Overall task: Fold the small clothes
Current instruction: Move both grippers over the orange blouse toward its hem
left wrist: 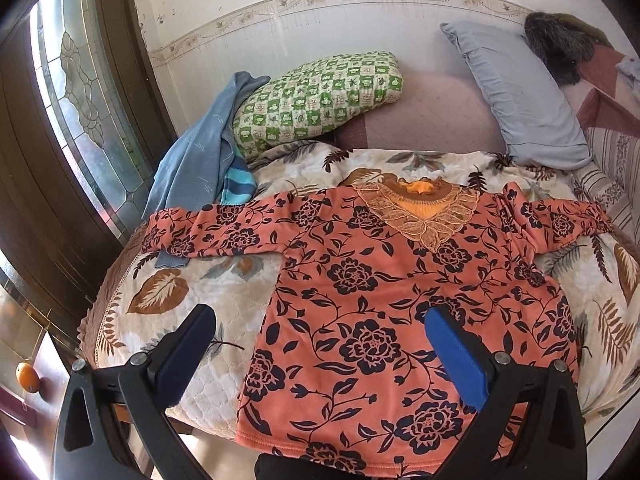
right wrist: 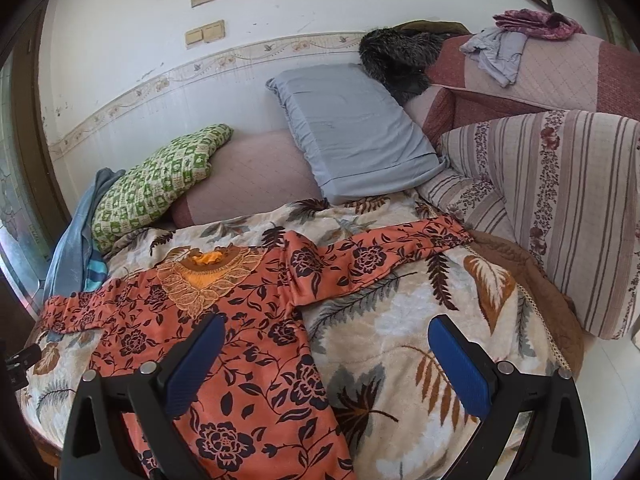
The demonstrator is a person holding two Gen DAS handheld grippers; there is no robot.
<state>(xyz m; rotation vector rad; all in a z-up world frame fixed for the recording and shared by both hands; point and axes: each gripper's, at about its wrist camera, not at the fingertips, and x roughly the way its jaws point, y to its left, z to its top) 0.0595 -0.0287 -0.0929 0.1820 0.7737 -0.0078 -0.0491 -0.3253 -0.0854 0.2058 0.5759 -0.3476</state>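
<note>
An orange top (left wrist: 360,300) with dark flower print lies flat, front up, across the middle of the left wrist view, sleeves spread to either side, a lace collar (left wrist: 420,212) at its neck. My left gripper (left wrist: 320,344) hangs over its hem at the bottom of the frame, jaws wide apart and holding nothing; the blue pad (left wrist: 456,356) sits above the cloth, the other finger over the blanket (left wrist: 180,308). In the right wrist view the top (right wrist: 248,360) fills the lower left, and my right gripper (right wrist: 324,356) is spread just as wide, empty, one finger over the top's side, the other over the plush, leaf-patterned blanket (right wrist: 400,320). Behind, toward the upper frame, a green checked quilted pillow (left wrist: 316,96) and a smooth grey pillow (left wrist: 516,96) lean by the wall. A blue garment (left wrist: 192,160) lies crumpled at the left.
</note>
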